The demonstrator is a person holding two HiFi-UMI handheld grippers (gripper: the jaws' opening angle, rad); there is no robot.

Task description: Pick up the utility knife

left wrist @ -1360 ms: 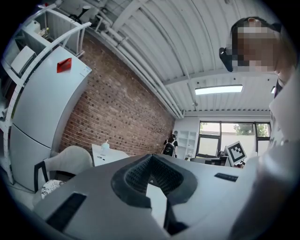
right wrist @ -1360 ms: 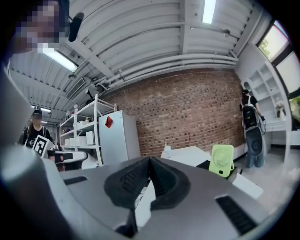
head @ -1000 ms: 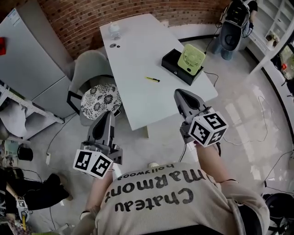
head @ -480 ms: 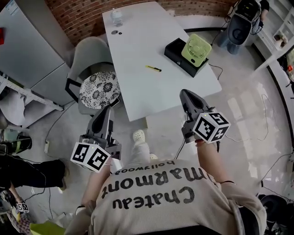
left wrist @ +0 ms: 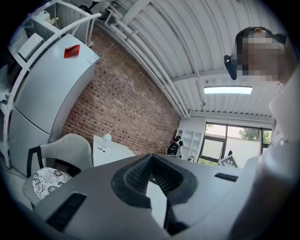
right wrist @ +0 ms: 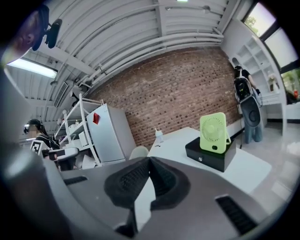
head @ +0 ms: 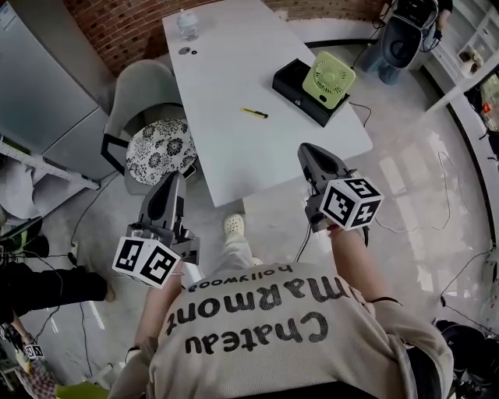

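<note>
The utility knife (head: 253,114), small, yellow and black, lies alone on the white table (head: 234,160) near its middle. Both grippers are held in the air short of the table's near edge, pointing toward it. My left gripper (head: 173,181) hangs over the floor beside the chair, well to the left of and nearer than the knife. My right gripper (head: 306,150) sits over the table's near right corner. Each has its jaws shut with nothing between them, as the left gripper (left wrist: 151,159) and right gripper (right wrist: 149,161) show in their own views. Neither gripper view shows the knife.
A green fan (head: 330,78) stands on a black box (head: 296,87) at the table's right edge. A grey chair (head: 144,101) with a patterned cushion (head: 160,152) stands at the left. A bottle (head: 185,23) is at the far end, with a fridge (head: 39,86) further left.
The person has stepped nearer the table, a shoe now showing below its edge. Both grippers have sunk a little and stayed shut. The knife has not moved.
</note>
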